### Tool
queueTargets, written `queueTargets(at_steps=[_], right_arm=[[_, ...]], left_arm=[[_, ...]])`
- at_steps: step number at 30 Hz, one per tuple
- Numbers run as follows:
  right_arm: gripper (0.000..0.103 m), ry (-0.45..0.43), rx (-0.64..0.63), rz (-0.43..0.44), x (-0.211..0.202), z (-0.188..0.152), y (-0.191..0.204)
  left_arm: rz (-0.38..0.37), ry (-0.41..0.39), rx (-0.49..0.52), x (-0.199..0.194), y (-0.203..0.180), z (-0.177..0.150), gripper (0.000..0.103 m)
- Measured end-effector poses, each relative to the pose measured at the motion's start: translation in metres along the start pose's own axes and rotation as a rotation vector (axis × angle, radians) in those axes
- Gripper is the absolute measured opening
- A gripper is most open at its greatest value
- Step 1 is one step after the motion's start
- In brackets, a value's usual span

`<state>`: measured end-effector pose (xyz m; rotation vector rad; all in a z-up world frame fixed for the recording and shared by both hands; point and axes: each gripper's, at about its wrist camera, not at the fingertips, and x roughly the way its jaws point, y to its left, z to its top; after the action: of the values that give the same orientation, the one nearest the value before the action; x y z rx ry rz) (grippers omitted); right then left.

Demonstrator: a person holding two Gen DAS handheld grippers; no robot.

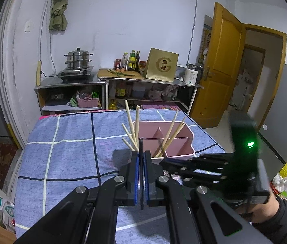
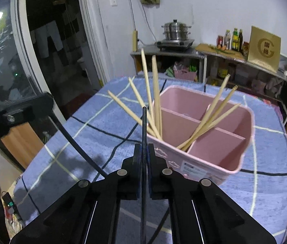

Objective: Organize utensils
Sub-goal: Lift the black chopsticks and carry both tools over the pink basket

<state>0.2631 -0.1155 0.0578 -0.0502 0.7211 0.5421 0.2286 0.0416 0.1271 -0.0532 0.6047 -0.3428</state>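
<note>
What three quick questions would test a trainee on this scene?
1. True or false: the pink caddy lies tipped on its side.
2. What is between the pads of the right gripper? A) a wooden chopstick B) a dark chopstick C) nothing
3. How many compartments of the caddy hold wooden chopsticks?

Key: 1 false, it stands upright; 2 B; 3 two.

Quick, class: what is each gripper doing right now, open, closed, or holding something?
Left gripper: closed on a thin black stick.
Right gripper: closed on a thin black stick.
</note>
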Motion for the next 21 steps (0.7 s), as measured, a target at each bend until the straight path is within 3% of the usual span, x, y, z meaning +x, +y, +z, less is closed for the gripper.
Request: queueTargets(at_steps=[8,21], right_arm=[[0.005,-0.090,-0.011,-0.024,-0.047,0.008,0.001],[0.005,-0.141,-0.011,-0.051,-0.079,0.007,-0.003]], left_arm=[[0.002,-0.013,0.020,-0.012,-0.014,0.006,0.004],[0.000,-0.016,0.052,-0.019,-0.032,0.016,0.004]])
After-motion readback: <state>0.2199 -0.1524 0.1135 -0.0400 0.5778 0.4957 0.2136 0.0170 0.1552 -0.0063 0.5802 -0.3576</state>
